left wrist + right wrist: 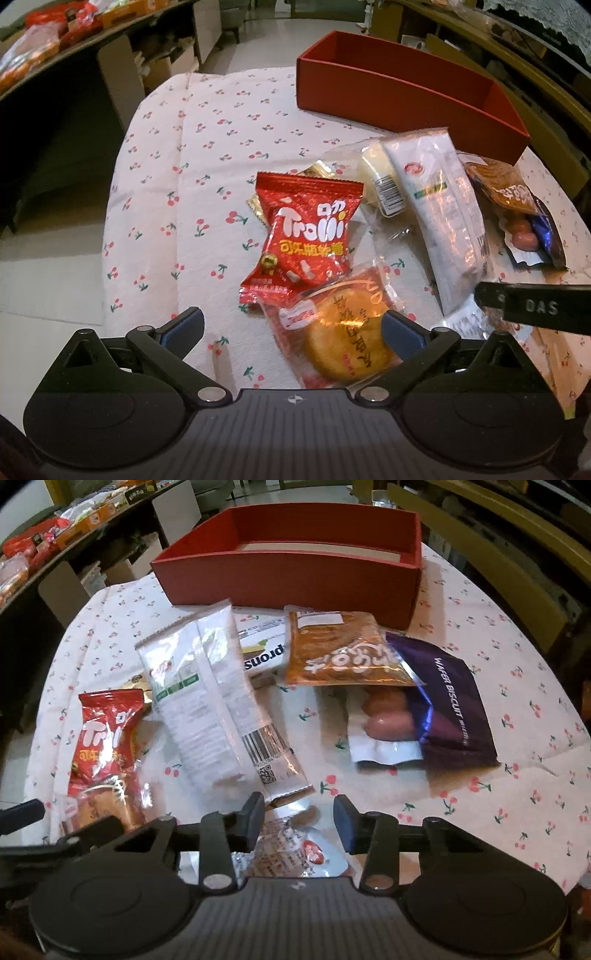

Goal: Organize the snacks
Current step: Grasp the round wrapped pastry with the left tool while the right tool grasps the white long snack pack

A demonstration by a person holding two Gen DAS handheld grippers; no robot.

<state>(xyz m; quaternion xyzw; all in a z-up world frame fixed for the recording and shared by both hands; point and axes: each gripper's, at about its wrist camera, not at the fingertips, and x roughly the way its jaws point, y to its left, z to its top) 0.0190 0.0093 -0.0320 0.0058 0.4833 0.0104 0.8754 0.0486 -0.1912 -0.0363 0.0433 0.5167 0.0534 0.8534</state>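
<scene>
Snacks lie loose on the cherry-print cloth [517, 738] in front of the empty red box [295, 579], none packed yet.

Measured from the box: the white wrapper [207, 709] and orange packet [343, 653] lie just before its near wall, the purple wafer pack [454, 701] nearer its right corner, the red Trolli bag [303, 236] further out to the left, with the round cake pack [343, 339] beyond it. The left gripper [291, 328] hangs with jaws wide apart, the cake pack partly between them, unpressed. The right gripper [299, 823] has narrowed jaws straddling a small foil sachet [295, 845], likely the first pick; whether the pads bite it I cannot tell. The box's open top faces the pile, and bare cloth on the right leaves free room to lift.
</scene>
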